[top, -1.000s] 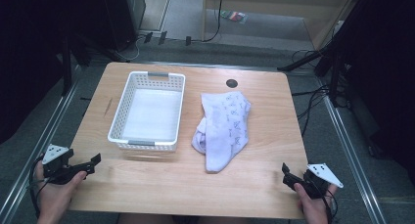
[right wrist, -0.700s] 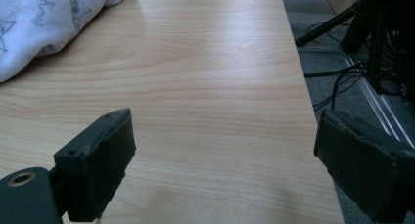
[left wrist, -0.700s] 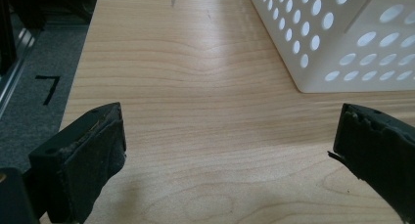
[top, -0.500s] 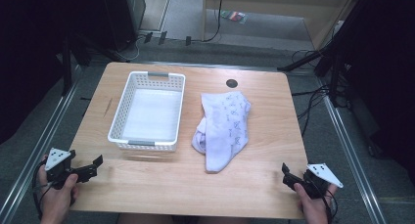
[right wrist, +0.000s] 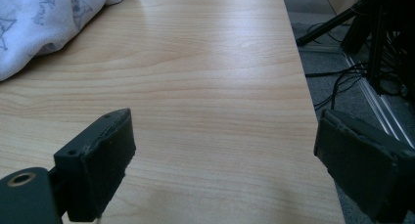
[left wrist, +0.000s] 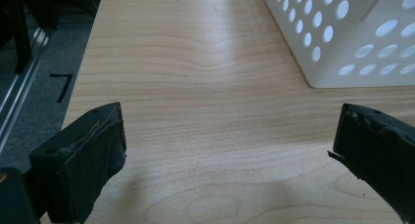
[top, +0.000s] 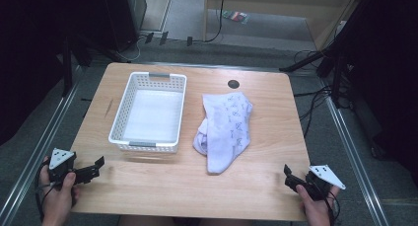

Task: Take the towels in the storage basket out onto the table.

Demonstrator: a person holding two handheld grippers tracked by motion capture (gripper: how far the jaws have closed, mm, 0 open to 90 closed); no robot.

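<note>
A white perforated basket (top: 150, 112) stands empty on the left half of the wooden table (top: 266, 181); its near corner (left wrist: 342, 33) shows in the left gripper view. Right of it lies a crumpled white cloth with a faint print (top: 224, 130), whose edge (right wrist: 44, 18) appears at the top left of the right gripper view. My left gripper (top: 96, 168) rests open at the table's near left corner, short of the basket, jaws wide over bare wood (left wrist: 230, 145). At the near right corner my right gripper (top: 288, 175) is open too, nothing between its jaws (right wrist: 225, 155).
A dark round cable hole (top: 233, 83) sits near the table's far edge. Metal rails (top: 39, 147) run along both sides of the table, and cables (top: 315, 102) with stand legs lie on the floor to the right. A wooden unit (top: 276, 9) stands beyond the table.
The left hand and its gripper have slid slightly nearer to the table's front edge. The right gripper, basket and cloth have not moved.
</note>
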